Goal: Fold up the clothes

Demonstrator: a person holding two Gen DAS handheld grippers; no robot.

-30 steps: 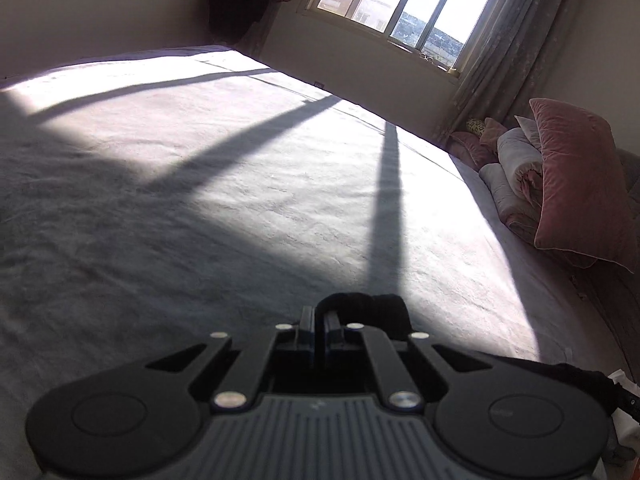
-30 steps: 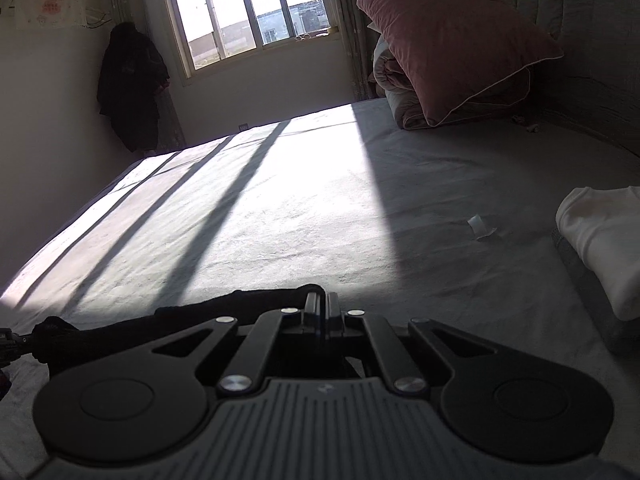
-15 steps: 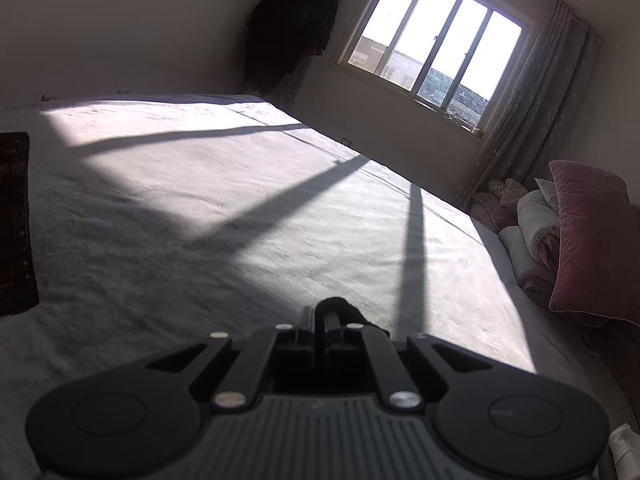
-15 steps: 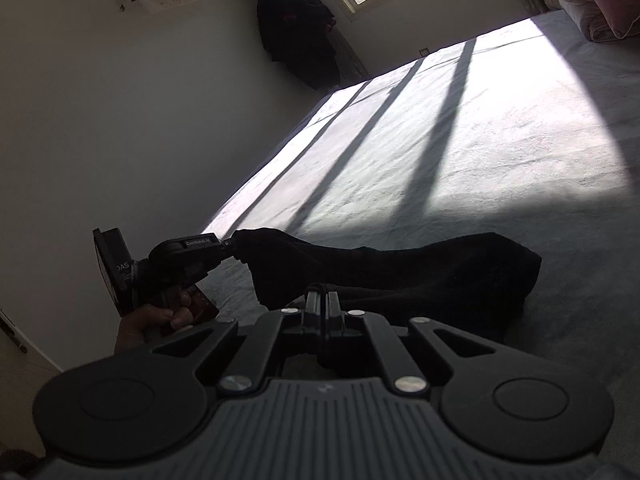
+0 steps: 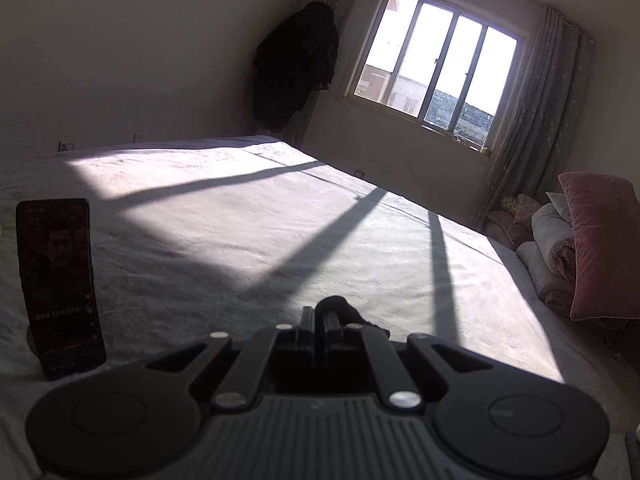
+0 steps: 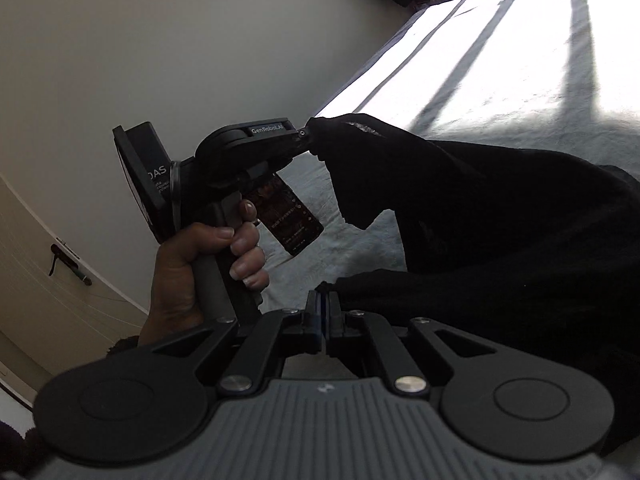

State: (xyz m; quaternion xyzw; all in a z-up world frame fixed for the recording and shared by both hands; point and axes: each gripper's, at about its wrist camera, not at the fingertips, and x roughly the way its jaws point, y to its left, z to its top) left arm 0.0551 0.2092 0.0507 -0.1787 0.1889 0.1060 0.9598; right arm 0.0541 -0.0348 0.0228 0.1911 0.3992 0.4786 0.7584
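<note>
Black garment (image 6: pixel 500 216) hangs stretched between the two tools: the left gripper (image 6: pixel 305 133) is clamped on one corner, up and ahead of the right gripper (image 6: pixel 322 304), which pinches another edge at its own tips. This looks like the lift-and-spread step; next, I judge, the cloth must be laid flat on the bed (image 5: pixel 260 220) ahead. A phone (image 5: pixel 60 280) stands propped just left of the left tool, close enough to be knocked over. Pillows (image 5: pixel 600 244) sit far right.
</note>
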